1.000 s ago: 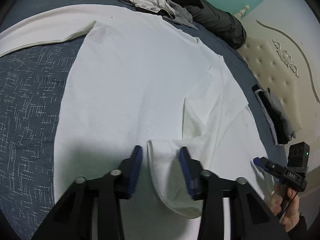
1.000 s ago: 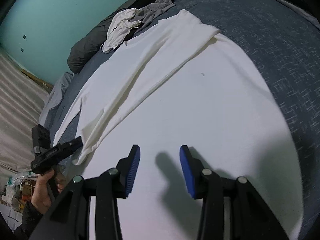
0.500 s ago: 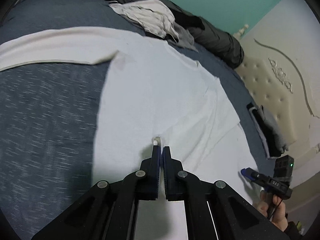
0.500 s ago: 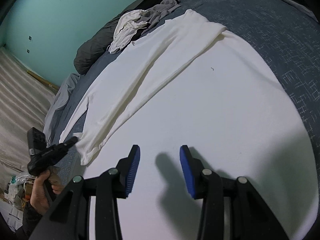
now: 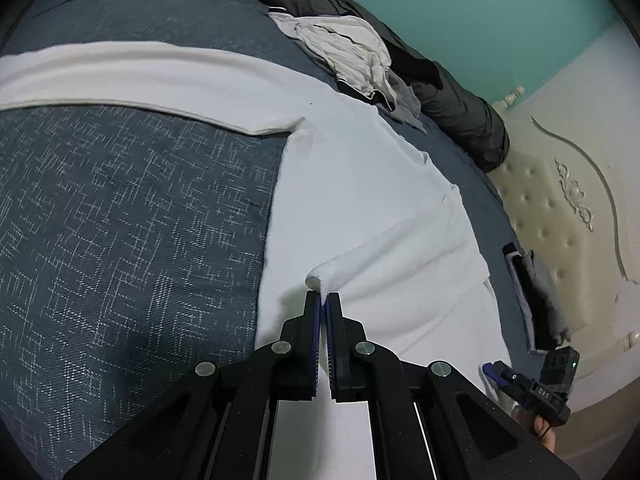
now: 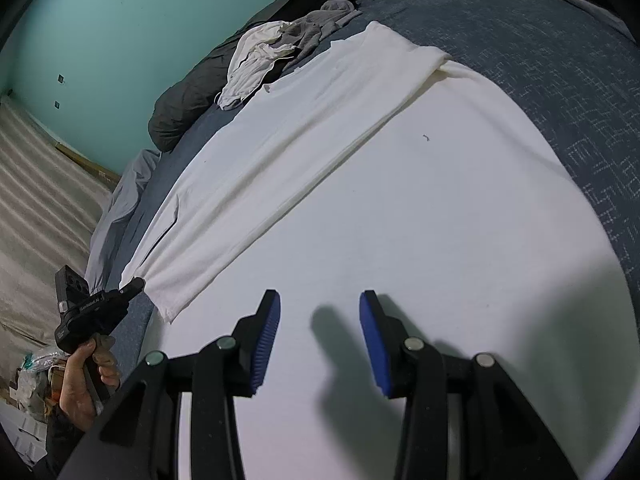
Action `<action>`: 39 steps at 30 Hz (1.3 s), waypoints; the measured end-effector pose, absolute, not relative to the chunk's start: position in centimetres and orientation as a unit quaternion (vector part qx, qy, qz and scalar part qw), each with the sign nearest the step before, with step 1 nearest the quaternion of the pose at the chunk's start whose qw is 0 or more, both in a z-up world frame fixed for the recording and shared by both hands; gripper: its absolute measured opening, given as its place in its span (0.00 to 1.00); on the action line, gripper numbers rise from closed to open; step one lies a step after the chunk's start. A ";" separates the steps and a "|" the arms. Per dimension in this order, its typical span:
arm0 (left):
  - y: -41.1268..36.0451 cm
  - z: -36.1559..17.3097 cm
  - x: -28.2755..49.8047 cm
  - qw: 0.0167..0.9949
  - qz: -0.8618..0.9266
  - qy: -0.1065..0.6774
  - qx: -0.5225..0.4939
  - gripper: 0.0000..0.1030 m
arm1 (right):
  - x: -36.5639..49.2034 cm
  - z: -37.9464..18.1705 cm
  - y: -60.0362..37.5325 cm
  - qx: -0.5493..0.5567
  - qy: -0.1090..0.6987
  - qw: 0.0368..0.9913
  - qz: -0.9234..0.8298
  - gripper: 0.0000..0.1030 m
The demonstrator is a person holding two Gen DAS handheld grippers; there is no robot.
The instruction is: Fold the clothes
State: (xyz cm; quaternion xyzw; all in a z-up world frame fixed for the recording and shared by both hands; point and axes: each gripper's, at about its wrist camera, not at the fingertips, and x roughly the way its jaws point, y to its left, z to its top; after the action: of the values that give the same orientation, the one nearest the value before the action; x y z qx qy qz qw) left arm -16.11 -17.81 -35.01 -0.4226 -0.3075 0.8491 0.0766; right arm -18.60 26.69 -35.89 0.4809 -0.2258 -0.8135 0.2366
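Dim bluish light, strong fisheye warp, dark vignetted corners, soft shadows

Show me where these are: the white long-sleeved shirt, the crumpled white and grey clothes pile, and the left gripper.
white long-sleeved shirt (image 6: pixel 420 208): right wrist view, flat body.
crumpled white and grey clothes pile (image 5: pixel 348 52): left wrist view, white top garment.
left gripper (image 5: pixel 323 300): left wrist view, shut fingertips pinching cuff.
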 end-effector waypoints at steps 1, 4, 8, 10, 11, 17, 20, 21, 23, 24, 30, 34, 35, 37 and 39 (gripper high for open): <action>-17.9 -35.3 -16.2 0.076 0.846 -0.308 -0.428 0.03 | -18.6 -35.9 26.7 0.480 -0.228 0.236 -0.813 0.40; -18.2 -36.2 -16.2 0.071 0.838 -0.318 -0.438 0.04 | -18.6 -35.9 26.7 0.480 -0.228 0.237 -0.814 0.40; -18.2 -36.2 -15.6 0.055 0.836 -0.315 -0.446 0.09 | -18.6 -35.9 26.6 0.479 -0.226 0.238 -0.814 0.40; -17.9 -35.6 -15.1 0.049 0.841 -0.302 -0.446 0.17 | -18.6 -35.8 26.6 0.478 -0.228 0.239 -0.814 0.40; -17.5 -35.4 -15.0 0.054 0.841 -0.299 -0.447 0.24 | -18.6 -35.8 26.6 0.477 -0.228 0.239 -0.814 0.40; -12.7 -36.3 -15.7 0.102 0.832 -0.247 -0.486 0.27 | -18.7 -35.7 26.3 0.477 -0.227 0.242 -0.814 0.40; -12.0 -37.2 -15.8 0.094 0.826 -0.234 -0.503 0.27 | -18.6 -35.8 26.6 0.478 -0.231 0.239 -0.813 0.40; -12.0 -37.3 -15.7 0.096 0.826 -0.234 -0.504 0.27 | -18.6 -35.8 26.7 0.477 -0.232 0.238 -0.814 0.40; -11.9 -37.4 -15.6 0.099 0.825 -0.233 -0.505 0.26 | -18.7 -35.7 26.9 0.475 -0.235 0.236 -0.814 0.40; -11.9 -37.5 -15.6 0.101 0.825 -0.233 -0.505 0.26 | -18.7 -35.7 26.9 0.475 -0.236 0.237 -0.814 0.40; -11.9 -38.0 -15.3 0.110 0.822 -0.231 -0.508 0.03 | -18.7 -35.8 26.7 0.477 -0.235 0.241 -0.812 0.40; -12.3 -37.5 -14.7 0.115 0.824 -0.231 -0.504 0.03 | -18.9 -35.7 27.3 0.474 -0.242 0.237 -0.813 0.40; -12.4 -37.3 -14.5 0.116 0.824 -0.232 -0.503 0.03 | -18.9 -35.7 27.4 0.473 -0.244 0.236 -0.813 0.40; -12.6 -37.1 -14.2 0.115 0.825 -0.232 -0.503 0.03 | -18.9 -35.6 27.7 0.471 -0.248 0.234 -0.814 0.40; -12.7 -36.6 -14.1 0.112 0.826 -0.232 -0.501 0.04 | -19.2 -35.3 28.3 0.470 -0.252 0.230 -0.814 0.40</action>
State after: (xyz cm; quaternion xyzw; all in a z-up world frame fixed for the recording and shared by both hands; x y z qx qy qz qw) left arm -14.11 -12.72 -36.65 -0.5008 -0.2316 0.8264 0.1123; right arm -19.20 28.31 -35.35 0.4703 -0.2522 -0.8138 0.2300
